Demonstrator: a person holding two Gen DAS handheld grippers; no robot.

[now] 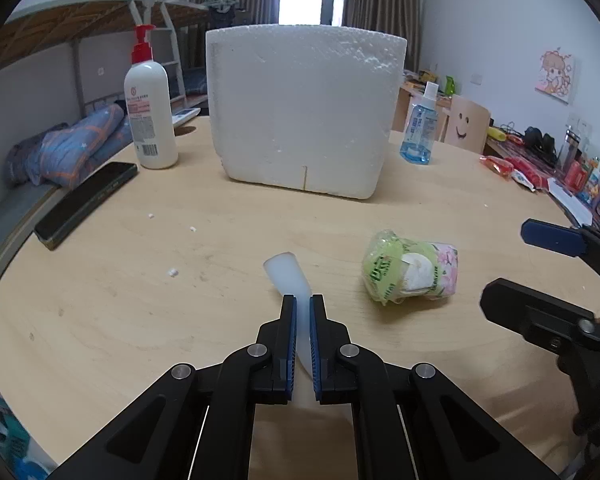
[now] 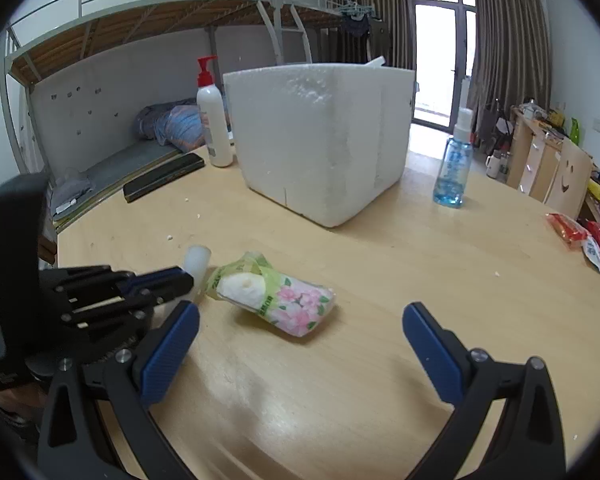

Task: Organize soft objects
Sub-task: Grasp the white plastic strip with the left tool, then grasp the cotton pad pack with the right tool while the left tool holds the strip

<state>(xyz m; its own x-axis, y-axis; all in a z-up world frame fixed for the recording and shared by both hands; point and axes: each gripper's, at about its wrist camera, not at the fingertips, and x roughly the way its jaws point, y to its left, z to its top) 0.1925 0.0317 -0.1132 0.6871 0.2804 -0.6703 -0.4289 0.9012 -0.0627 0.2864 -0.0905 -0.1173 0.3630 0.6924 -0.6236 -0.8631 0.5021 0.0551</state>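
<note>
A white strip (image 1: 290,276) is clamped in the left tongs (image 1: 303,304) just above the desk (image 1: 100,300), the right tongs (image 2: 300,320) are spread before the tissue pack (image 2: 276,300), and a lift into the foam box (image 1: 304,108) beyond is judged next.

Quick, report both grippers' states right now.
Left gripper: closed on the translucent white soft piece.
Right gripper: open, holding nothing, the tissue pack on the table ahead of it.
</note>
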